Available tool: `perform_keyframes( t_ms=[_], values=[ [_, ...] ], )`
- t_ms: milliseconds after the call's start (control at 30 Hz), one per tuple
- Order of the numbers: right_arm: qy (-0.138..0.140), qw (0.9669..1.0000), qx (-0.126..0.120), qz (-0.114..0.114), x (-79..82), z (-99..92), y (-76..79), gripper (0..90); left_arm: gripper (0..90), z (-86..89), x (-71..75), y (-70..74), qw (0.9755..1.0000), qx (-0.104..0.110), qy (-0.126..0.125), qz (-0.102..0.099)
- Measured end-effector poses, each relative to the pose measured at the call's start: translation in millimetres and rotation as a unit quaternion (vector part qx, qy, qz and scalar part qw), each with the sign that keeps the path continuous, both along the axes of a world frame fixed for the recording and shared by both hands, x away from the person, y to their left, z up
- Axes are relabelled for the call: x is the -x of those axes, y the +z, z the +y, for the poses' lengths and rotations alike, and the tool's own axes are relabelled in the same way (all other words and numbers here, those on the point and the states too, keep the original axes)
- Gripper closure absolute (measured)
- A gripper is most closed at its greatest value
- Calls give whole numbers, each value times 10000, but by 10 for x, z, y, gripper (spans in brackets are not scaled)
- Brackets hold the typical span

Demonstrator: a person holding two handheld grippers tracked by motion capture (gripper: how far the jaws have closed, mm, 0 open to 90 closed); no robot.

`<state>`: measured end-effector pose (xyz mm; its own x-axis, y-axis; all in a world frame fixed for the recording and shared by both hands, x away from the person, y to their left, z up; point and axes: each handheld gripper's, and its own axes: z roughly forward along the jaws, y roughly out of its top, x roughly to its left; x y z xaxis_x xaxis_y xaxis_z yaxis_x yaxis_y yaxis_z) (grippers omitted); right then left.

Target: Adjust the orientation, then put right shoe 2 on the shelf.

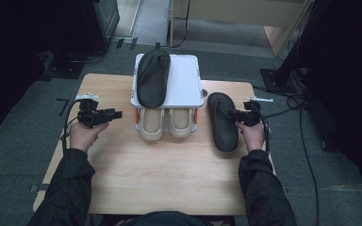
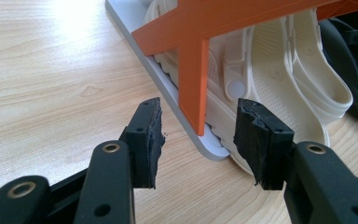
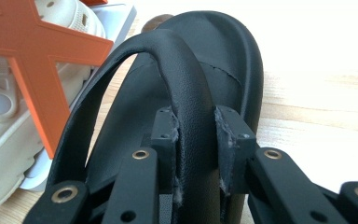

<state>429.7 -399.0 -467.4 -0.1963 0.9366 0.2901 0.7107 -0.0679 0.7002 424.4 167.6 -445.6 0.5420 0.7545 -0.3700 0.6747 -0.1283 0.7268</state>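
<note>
1. The black flip-flop [image 1: 222, 121] is lying on the desk [image 1: 169, 174] at three o'clock of the white rack [image 1: 184, 80].
2. My right gripper [image 3: 196, 140] is clamping its jaws on the strap [image 3: 186, 88].
3. My left gripper [image 2: 198, 140] is holding its jaws apart, nothing between them, at nine o'clock of the cream sandals [image 1: 166, 123].
4. Another black flip-flop [image 1: 152, 77] is lying atop the rack.

Left gripper [image 2: 198, 140] gapes before orange rack brace [image 2: 193, 70], cream sandals [image 2: 279, 70].
</note>
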Motion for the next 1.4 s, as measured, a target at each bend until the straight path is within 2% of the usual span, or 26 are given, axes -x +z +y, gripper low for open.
perform_keyframes(
  t_ms=[167, 233, 333, 500, 800, 967, 1200, 1233, 1400],
  values=[
    [-78, 9999, -105, 71, 11, 13, 31, 713, 513, -4, 0, -2, 10000, 22, 4, 10],
    [-75, 9999, -79, 83, 10, 29, 56, 713, 513, 0, 1, 1, 10000, 20, -9, -8],
    [-52, 10000, 5, -24, 9, 38, 93, 714, 513, -1, -1, -4, 10000, 29, -18, 1],
    [-131, 9999, -30, 92, -21, 32, 199, 714, 512, -1, 1, 1, 10000, 66, -20, 2],
    [-77, 9998, 162, 77, -102, 41, 487, 714, 512, 0, 7, 14, 10000, 89, -30, -28],
    [-86, 9997, 170, 151, -149, 57, 655, 713, 513, -5, 5, 17, 9999, 100, -34, -31],
    [-18, 9997, 216, 99, -216, 82, 865, 714, 512, -10, 7, 19, 9999, 146, -50, -17],
    [-47, 9997, 191, 147, -219, 97, 903, 713, 512, -11, 7, 19, 9999, 148, -50, -17],
    [34, 9997, 238, -2, -269, 141, 1060, 714, 512, -13, 8, 18, 9998, 165, -63, -2]
  ],
)
